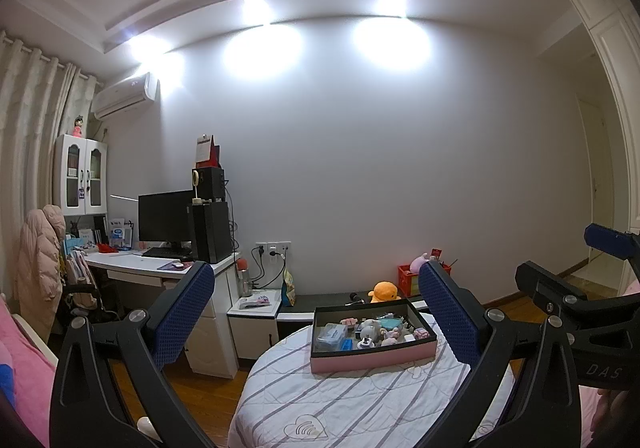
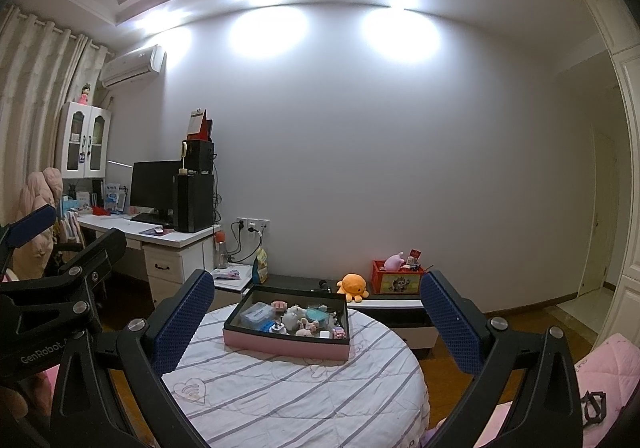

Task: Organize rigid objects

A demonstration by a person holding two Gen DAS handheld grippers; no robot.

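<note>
A shallow pink box with a black inside [image 1: 372, 358] [image 2: 280, 344] sits on a round table under a striped cloth [image 1: 360, 404] [image 2: 288, 400]. It holds several small things: a clear plastic case [image 1: 331, 334] [image 2: 256, 314], a grey figurine [image 1: 370, 328] [image 2: 294, 314], a teal piece [image 2: 316, 314] and small pink and white trinkets. My left gripper [image 1: 316, 312] is open, well above and short of the box. My right gripper [image 2: 318, 322] is open too, held at a similar distance. Nothing sits between either pair of blue fingers. Each gripper shows at the edge of the other's view.
Behind the table runs a low bench [image 2: 384, 302] with an orange plush [image 1: 384, 292] [image 2: 352, 286] and a red crate [image 2: 394, 280]. A white desk [image 2: 168, 244] with monitor and tower stands left. Pink bedding [image 2: 604, 372] lies right, wooden floor between.
</note>
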